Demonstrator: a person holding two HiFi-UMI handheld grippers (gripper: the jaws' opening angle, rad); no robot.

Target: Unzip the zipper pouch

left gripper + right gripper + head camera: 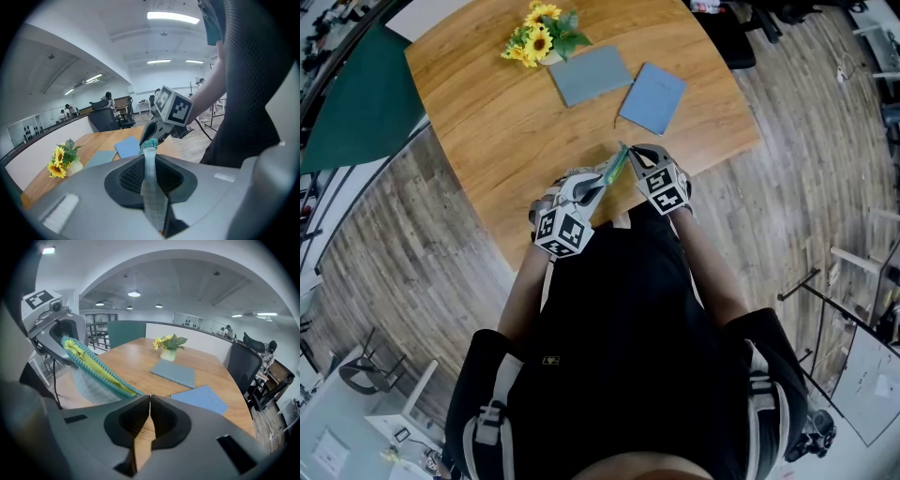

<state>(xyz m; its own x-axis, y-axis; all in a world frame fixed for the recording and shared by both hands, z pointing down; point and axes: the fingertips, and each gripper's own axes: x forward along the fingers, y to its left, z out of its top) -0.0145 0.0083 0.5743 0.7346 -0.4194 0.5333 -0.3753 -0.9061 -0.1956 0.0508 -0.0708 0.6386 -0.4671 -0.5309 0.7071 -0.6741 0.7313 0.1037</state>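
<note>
At the upper left of the head view I have one bunch of sunflowers (539, 37) in a small pale pot on the wooden bench (478, 122). To its right lie two flat rectangular pieces, apart from each other: a grey-blue one (591, 75) just beside the flowers and a blue one (652, 97) further right. I cannot tell whether they are pouches or notebooks.

Lower, over the near edge of the bench, I hold two tools with a single zipper pouch (615, 169) stretched between them, lifted off the wood. My left tool (150, 164) is clenched on one end of the pouch: a strip of pale checked fabric stands pinched between its jaws. From there the pouch rises toward the right. The pouch has a yellow-green lining and one teal zipper along its top edge, and the two sides gape apart along part of that edge.

My right tool (150, 397) meets the far end of that zipper line. Its jaws are pressed tight together there; the pull itself is too small to make out.
</note>
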